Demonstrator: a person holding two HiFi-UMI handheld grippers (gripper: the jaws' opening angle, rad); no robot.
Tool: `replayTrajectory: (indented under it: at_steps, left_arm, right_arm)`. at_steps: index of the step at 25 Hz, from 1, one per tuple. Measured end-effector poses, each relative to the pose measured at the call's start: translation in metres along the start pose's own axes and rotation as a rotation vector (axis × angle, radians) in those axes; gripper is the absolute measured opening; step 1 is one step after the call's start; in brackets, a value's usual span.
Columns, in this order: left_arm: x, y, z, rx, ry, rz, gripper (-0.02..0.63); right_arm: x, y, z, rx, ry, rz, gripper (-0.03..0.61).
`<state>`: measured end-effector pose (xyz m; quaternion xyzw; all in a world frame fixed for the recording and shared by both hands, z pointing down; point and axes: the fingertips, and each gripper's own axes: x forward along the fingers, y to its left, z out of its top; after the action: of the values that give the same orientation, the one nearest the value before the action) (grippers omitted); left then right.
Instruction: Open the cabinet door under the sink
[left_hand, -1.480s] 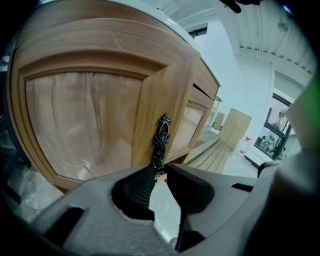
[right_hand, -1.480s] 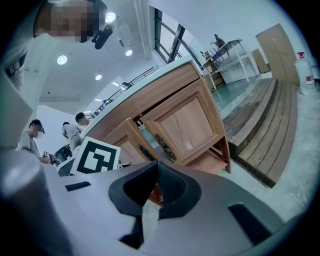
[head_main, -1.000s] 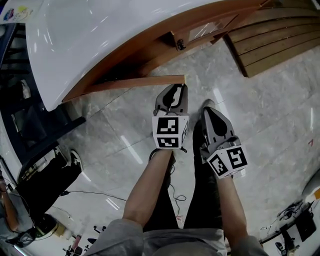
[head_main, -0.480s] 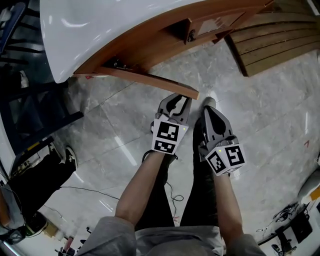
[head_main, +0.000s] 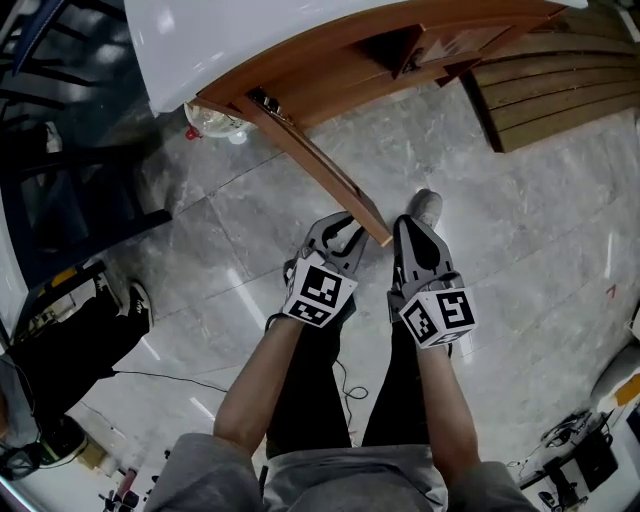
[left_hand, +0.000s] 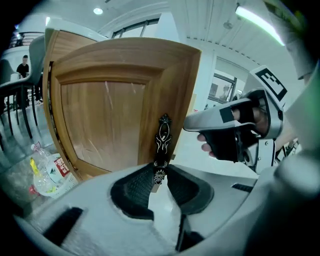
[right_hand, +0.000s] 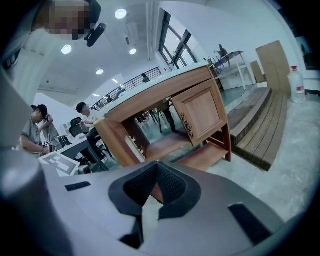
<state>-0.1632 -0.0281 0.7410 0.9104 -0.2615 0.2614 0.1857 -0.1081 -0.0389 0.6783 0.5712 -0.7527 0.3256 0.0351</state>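
- Grey polished stone floor (head_main: 520, 250) fills most of the head view, its tile joints running diagonally and ceiling lights showing as bright streaks on it.
- A white tabletop (head_main: 250, 30) curves across the upper left of the head view, capping the brown wooden cabinet (head_main: 340, 60) just beneath it.
- Wooden steps (head_main: 560, 90) lie in the upper right corner, beside the cabinet's right end.
- Dark furniture (head_main: 60, 200) stands along the left edge, and a thin cable (head_main: 150, 378) trails over the floor at lower left.
- The cabinet door (head_main: 315, 165) stands swung well out from the cabinet, seen edge-on as a narrow brown strip slanting from top centre down to mid-frame. In the left gripper view its panelled face fills the left and centre.
- In the right gripper view, seated people (right_hand: 35, 132) are at the left edge under round ceiling lamps, with tall windows at top centre.
- A clear plastic bottle and wrappers (left_hand: 45, 172) lie at lower left of the left gripper view, at the cabinet's foot.
- Left claw (left_hand: 159, 172) is closed onto the dark ornate handle (left_hand: 163, 137) near the door's free edge, pinching its lower end.
- Right claw (right_hand: 156, 165) has its pads meeting at the tips and nothing clamped; it sits just right of the door's corner.
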Motion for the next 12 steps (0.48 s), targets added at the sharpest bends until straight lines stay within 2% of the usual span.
replayTrajectory:
  at_steps: [6, 12]
  left_arm:
    - [-0.04, 0.008, -0.035, 0.14, 0.078, -0.097, 0.082]
    - [-0.067, 0.02, -0.052, 0.187, 0.115, -0.117, 0.083]
  right_arm:
    - [0.003, 0.039, -0.035, 0.022, 0.033, -0.001, 0.008]
    - [0.009, 0.066, -0.045, 0.023, 0.05, 0.013, 0.008]
